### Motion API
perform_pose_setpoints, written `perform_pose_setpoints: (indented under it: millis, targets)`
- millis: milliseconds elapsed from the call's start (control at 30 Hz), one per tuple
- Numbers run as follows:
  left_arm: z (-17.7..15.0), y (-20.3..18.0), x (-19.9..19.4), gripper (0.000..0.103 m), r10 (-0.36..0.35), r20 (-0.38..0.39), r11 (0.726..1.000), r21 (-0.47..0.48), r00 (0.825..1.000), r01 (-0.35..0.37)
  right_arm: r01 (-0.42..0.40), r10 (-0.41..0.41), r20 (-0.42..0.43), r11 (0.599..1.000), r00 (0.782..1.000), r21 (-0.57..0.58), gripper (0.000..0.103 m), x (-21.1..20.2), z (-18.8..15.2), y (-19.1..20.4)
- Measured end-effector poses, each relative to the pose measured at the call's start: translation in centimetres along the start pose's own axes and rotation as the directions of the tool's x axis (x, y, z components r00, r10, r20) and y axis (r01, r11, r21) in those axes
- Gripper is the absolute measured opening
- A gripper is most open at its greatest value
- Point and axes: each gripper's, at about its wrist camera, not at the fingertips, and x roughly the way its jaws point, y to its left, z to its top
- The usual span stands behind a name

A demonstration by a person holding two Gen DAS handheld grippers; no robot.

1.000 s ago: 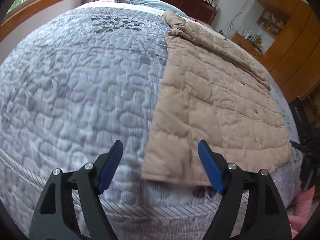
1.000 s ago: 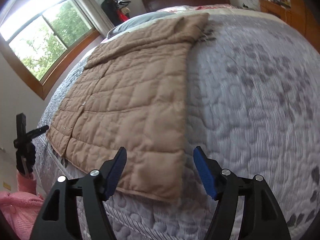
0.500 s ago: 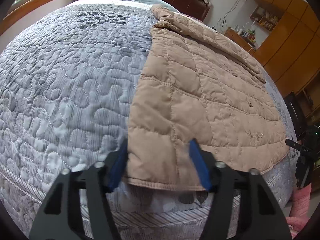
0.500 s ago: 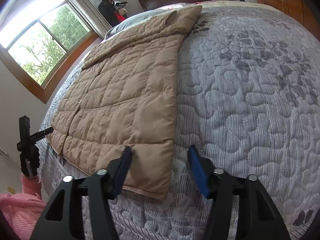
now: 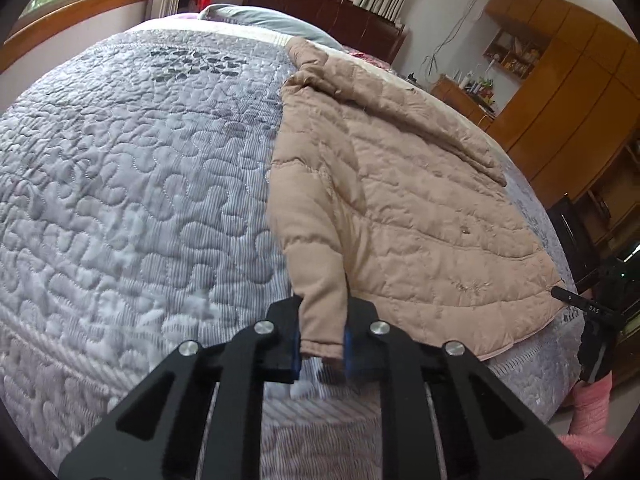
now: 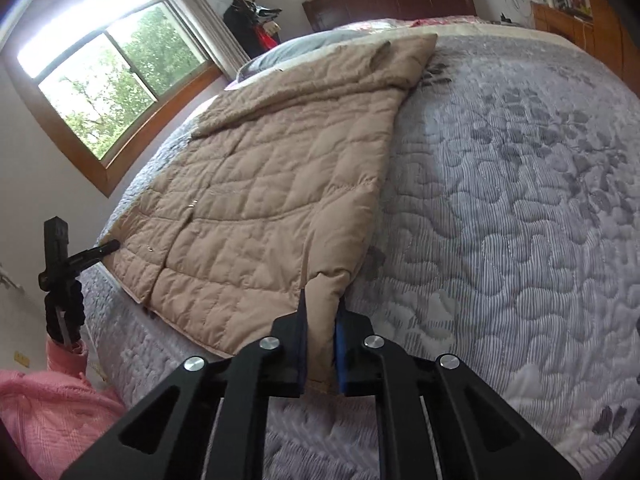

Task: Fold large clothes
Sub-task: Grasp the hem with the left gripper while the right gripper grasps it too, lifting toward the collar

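A tan quilted coat (image 5: pixel 420 208) lies flat on a bed with a grey-lilac quilted cover (image 5: pixel 132 200); it also shows in the right wrist view (image 6: pixel 260 200). My left gripper (image 5: pixel 322 340) is shut on the coat's near hem corner and lifts it a little off the cover. My right gripper (image 6: pixel 320 348) is shut on the coat's other near hem corner at the bed's front edge, and the fabric rises into a pinched ridge there.
The bed cover (image 6: pixel 520 220) stretches wide beside the coat. A wooden headboard (image 5: pixel 328 12) and pillow stand at the far end. Wooden wardrobes (image 5: pixel 568 92) line one side, a window (image 6: pixel 112 80) the other. Pink cloth (image 6: pixel 48 412) lies on the floor.
Both grippers moved in onto the coat's near hem and went from open to shut on its two corners. The pinched corners have lifted slightly.
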Motion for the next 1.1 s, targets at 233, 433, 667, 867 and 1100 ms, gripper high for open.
perform_pose_setpoints:
  millis: [233, 433, 667, 867, 1100]
  targets:
    - [-1.8, 0.8, 1.3, 0.013, 0.04, -0.048, 0.999, 0.005, 0.998, -0.04, 0.04, -0.04, -0.037, 0.999, 0.998, -0.016, 0.01, 0.8, -0.8, -0.5]
    - [-2.2, 1.4, 2.4, 0.013, 0.035, -0.054, 0.999, -0.006, 0.998, -0.035, 0.05, -0.05, -0.056, 0.999, 0.997, -0.005, 0.011, 2.1, -0.8, -1.4]
    - [-0.5, 0.7, -0.1, 0.012, -0.04, 0.0, 0.999, -0.005, 0.999, 0.04, 0.005, -0.006, -0.009, 1.0, 1.0, -0.007, 0.01, -0.3, 0.2, -0.6]
    - [3.3, -1.5, -2.5, 0.012, -0.094, 0.067, 0.994, 0.061, 0.993, 0.09, 0.005, 0.0, 0.071, 0.997, 0.998, -0.072, 0.01, -3.6, 4.1, 1.6]
    - [11.9, -3.6, -2.3, 0.011, -0.098, 0.145, 0.991, 0.107, 0.985, 0.083, 0.016, -0.003, 0.125, 0.995, 0.992, -0.103, 0.01, -4.9, 12.0, 2.8]
